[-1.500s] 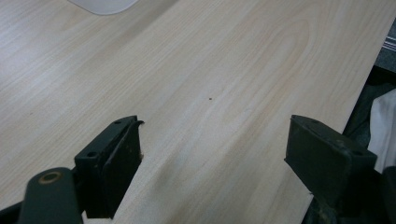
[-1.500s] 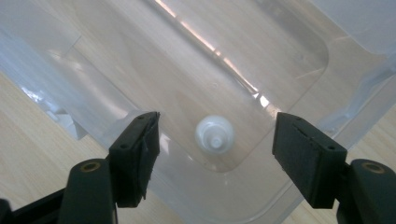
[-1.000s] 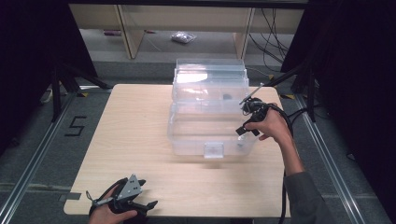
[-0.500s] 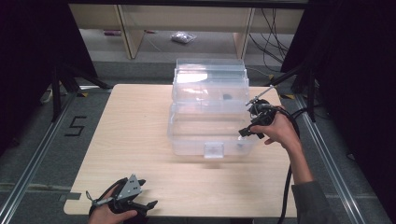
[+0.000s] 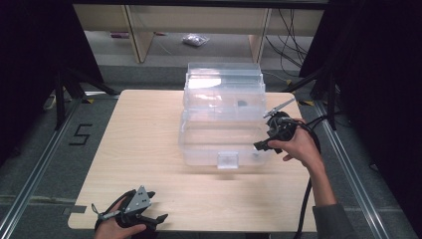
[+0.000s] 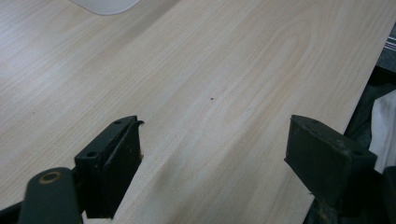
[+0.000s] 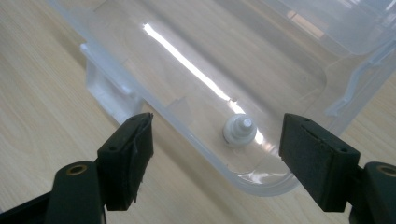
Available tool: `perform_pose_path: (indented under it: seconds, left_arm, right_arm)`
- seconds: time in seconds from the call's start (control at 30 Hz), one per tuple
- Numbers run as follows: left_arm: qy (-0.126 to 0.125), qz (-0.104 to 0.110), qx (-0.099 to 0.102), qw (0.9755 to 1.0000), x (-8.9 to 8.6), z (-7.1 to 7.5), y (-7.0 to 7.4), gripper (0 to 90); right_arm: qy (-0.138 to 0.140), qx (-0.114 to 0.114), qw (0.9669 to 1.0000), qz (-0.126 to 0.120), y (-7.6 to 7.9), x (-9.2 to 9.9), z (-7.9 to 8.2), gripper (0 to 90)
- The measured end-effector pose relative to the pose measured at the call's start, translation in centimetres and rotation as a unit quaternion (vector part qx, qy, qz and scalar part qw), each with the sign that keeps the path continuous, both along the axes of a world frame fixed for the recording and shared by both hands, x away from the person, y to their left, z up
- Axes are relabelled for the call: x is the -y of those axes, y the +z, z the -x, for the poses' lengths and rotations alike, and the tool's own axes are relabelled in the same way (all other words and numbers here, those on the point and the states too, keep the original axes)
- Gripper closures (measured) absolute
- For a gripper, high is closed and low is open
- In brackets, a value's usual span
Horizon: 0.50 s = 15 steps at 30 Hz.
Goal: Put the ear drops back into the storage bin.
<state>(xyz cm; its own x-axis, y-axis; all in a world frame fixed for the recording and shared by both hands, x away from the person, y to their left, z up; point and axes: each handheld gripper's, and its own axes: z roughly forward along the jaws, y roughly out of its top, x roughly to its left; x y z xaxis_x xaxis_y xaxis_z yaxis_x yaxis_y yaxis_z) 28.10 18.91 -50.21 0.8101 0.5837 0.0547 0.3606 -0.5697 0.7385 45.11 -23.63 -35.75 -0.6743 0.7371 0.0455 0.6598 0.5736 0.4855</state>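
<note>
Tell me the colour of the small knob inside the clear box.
White. The knob lies in the box, best seen in the right gripper view.

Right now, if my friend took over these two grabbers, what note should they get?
Left gripper: open, empty, low over the table's near edge.
Right gripper: open, nothing between the jaws, which have just been opening; it points into the clear plastic box's near right corner.
A small white knob-shaped piece lies in that corner.
Done: apparently the piece is dropped in.
Left: probably closing the box.
</note>
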Motion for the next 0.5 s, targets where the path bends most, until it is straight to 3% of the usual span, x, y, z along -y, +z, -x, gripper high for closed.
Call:
perform_pose_path:
  seconds: [0.13,0.3,0.33,0.4,0.5]
  left_arm:
    - [0.009,0.004,-0.005,0.9999,0.0,0.1,-0.1,17.8]
    - [0.002,-0.004,0.0,1.0,0.0,0.0,0.0,17.7]
    - [0.0,-0.002,0.001,1.0,0.0,0.0,0.0,17.7]
    - [0.009,0.005,-0.004,0.9999,0.1,0.1,-0.1,17.7]
    - [0.001,-0.001,0.001,1.0,0.0,0.0,0.0,17.7]
  right_arm:
    - [0.002,0.003,1.0,-0.006,-0.2,-0.1,0.3,25.9]
    - [0.004,0.006,0.9999,-0.01,-0.4,-0.3,0.7,24.7]
    - [-0.006,0.005,0.9999,-0.008,-0.5,-0.4,0.8,24.6]
    - [0.005,0.009,0.9999,-0.013,-0.6,-0.4,1.0,24.6]
    - [0.007,0.012,0.9998,-0.018,-0.7,-0.4,1.3,24.3]
